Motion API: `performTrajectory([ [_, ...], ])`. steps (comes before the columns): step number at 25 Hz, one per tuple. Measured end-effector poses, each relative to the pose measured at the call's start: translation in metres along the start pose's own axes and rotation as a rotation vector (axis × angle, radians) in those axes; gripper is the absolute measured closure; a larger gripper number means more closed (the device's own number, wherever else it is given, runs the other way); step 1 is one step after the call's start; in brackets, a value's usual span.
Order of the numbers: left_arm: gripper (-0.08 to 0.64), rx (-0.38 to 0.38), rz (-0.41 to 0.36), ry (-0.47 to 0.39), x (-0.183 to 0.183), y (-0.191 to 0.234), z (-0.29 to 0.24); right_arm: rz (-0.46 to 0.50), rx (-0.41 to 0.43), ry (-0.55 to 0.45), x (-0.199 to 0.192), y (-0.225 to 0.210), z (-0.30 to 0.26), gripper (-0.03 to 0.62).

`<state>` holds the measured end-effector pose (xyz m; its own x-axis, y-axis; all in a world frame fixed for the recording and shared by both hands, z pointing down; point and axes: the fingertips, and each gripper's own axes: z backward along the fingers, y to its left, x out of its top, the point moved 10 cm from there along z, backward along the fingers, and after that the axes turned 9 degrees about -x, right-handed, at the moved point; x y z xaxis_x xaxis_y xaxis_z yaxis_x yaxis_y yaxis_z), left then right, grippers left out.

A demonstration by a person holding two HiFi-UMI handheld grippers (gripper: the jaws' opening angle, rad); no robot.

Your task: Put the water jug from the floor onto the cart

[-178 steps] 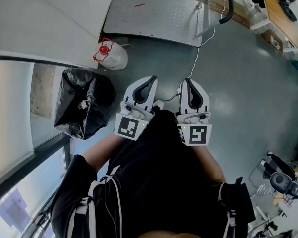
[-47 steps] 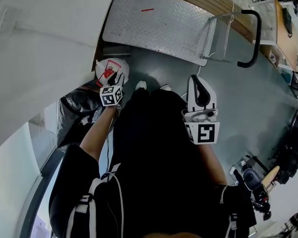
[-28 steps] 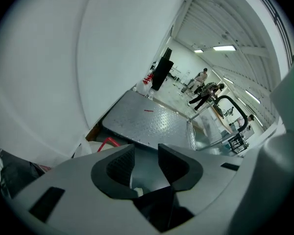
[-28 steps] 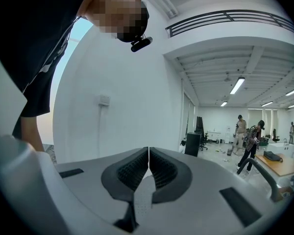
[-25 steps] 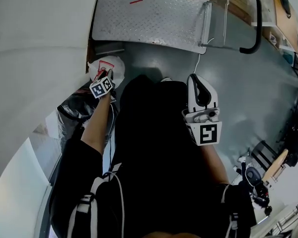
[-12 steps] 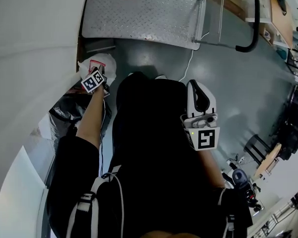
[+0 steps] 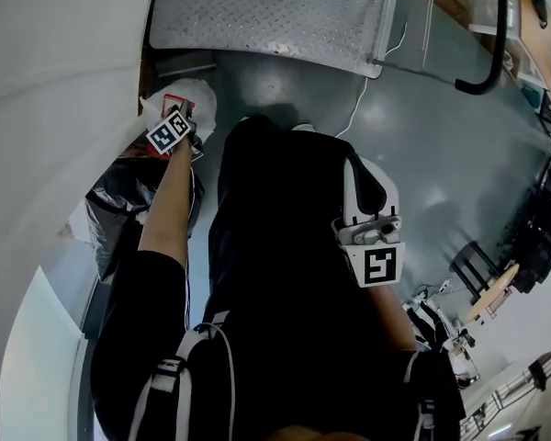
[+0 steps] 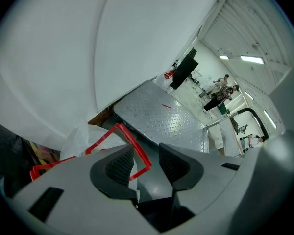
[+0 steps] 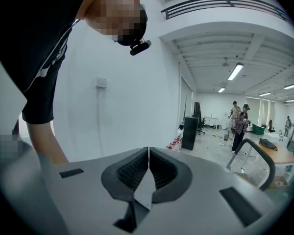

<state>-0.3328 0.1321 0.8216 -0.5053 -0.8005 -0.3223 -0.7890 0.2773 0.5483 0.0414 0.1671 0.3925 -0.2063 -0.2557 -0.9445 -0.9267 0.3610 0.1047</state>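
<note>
The left gripper (image 8: 146,150) is reaching down at the white translucent plastic water jug (image 8: 85,137), and its jaws are opening wide, with a corner of the jug's red plastic carry handle (image 8: 129,137) sitting in the gap between them, the pads not pressing on it. The jug is sitting on the grey floor (image 7: 422,154), just beside the near corner of the grey diamond-plate metal platform cart (image 7: 275,16) and next to a crumpled black plastic rubbish bag (image 7: 119,209). In the head view the left gripper (image 7: 176,127) is hovering right over the jug (image 7: 197,99). The right gripper (image 9: 148,153) is hanging at the person's side, jaws pressed together with nothing between them.
</note>
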Motion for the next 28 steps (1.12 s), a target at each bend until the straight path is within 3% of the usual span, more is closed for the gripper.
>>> performTrajectory([
  [8, 0.403, 0.021, 0.042, -0.011, -0.002, 0.016, -0.015, 0.07, 0.051, -0.04, -0.011, 0.012, -0.014, 0.572],
  [17, 0.403, 0.06, 0.013, -0.018, 0.003, 0.02, -0.026, 0.021, 0.121, -0.008, -0.036, 0.028, -0.04, 0.572],
  [28, 0.402, 0.108, 0.131, 0.014, 0.011, 0.02, -0.034, -0.009, 0.109, 0.041, -0.054, 0.035, -0.036, 0.572],
])
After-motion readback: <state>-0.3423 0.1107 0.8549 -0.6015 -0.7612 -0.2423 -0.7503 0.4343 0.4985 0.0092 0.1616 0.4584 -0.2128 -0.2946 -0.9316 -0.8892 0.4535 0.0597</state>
